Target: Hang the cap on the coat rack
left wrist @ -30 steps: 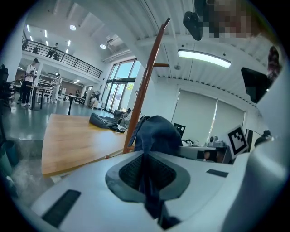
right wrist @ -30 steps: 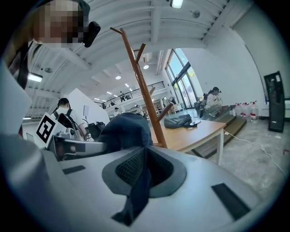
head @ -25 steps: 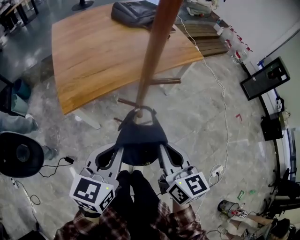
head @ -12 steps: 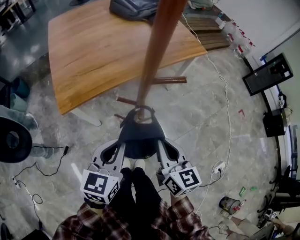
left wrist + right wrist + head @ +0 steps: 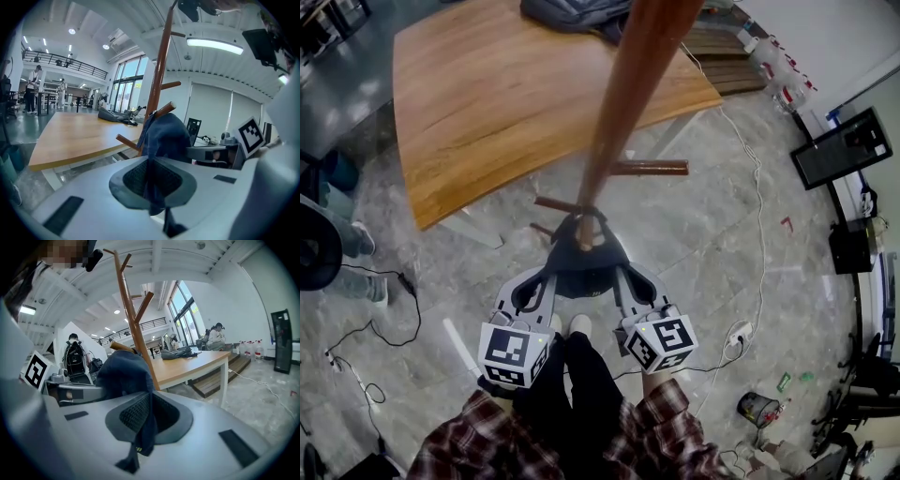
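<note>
Tall brown wooden coat rack stands on the grey marbled floor, just off the near edge of the counter. Dark blue fabric cap sits up against the pole. In the head view its back opening is around the tip of a short angled peg, and in the left gripper view that peg tip pokes out above the crown.

Left claw is pinched nearly closed on a fold of the cap's edge, with fabric trapped between the pads. Right claw grips the opposite side in the same way, closed on cloth.

Judgement: the hanging step is at its end, with the cap on the peg but not yet let go. The next move calls for opening both claws together, then drawing them back and down so the pads do not drag the cap off the peg. Check that the cap's weight rests on the peg before release. How deep the peg sits inside the cap cannot be told.

Surroundings:
- Large light-wood counter lies behind the rack, well clear of the work.
- Dark grey bag lies at the counter's far edge.
- Black flat screen stands on the floor to the right.
- Neighbouring horizontal peg juts right, near the right claw's way out.
- White cable trails across the floor to the right, not in the way.
</note>
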